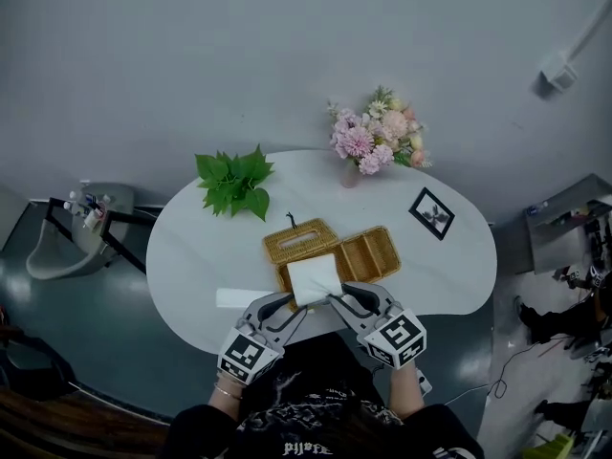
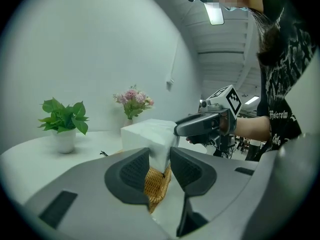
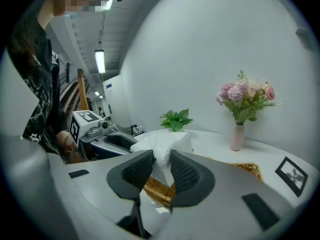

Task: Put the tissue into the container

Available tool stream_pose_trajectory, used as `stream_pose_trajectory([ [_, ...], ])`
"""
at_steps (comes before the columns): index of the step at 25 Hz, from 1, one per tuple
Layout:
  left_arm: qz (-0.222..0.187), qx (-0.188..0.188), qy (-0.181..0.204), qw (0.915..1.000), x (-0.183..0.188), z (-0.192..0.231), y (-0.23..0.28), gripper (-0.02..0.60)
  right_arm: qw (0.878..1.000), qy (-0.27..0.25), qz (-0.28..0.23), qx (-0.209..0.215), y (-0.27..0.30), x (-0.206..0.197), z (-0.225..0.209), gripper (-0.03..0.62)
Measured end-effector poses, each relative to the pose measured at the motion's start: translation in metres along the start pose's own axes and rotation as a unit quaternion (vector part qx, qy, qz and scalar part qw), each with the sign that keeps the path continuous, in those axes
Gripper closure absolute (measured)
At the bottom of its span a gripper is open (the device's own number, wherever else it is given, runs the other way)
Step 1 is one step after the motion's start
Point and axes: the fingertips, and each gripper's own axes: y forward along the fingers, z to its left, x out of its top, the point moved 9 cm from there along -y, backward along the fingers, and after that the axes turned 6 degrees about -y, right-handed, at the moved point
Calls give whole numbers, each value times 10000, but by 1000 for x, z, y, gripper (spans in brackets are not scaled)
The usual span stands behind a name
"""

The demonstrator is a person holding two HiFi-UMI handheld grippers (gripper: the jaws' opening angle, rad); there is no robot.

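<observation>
both the left gripper point(image 1: 290, 300) and the right gripper point(image 1: 337, 297) have their jaws clamped on the tissue point(image 1: 314, 277), held over the wicker container point(image 1: 379, 252), so seating and releasing it seem left.

A white surface point(image 1: 191, 247) carries a potted plant point(image 1: 234, 182), a vase of flowers point(image 1: 368, 146), a framed picture point(image 1: 431, 213), a wicker container point(image 1: 368, 254) and a white packet point(image 1: 232, 297).

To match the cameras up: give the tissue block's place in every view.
Head view: tissue block, just below centre.
Left gripper view: tissue block at centre, between the jaws.
Right gripper view: tissue block at centre, between the jaws.
Shared landmark: pink flowers, beyond it in all three.
</observation>
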Motion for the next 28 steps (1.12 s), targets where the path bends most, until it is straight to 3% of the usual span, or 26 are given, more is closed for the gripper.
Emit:
stream_pose_trajectory([
  [11,97,501,-24,9987,2,-9,12,439,9964,-316,328,711,6,4,-28,467],
  [23,455,1074,-130,9931,-10,-19,30,440,9916,-440,554,1080,15,-13,-46,468],
  [28,620,1142,-217,9913,-16,-19,35,442,9887,-443,696,1250,19,-20,-51,468],
])
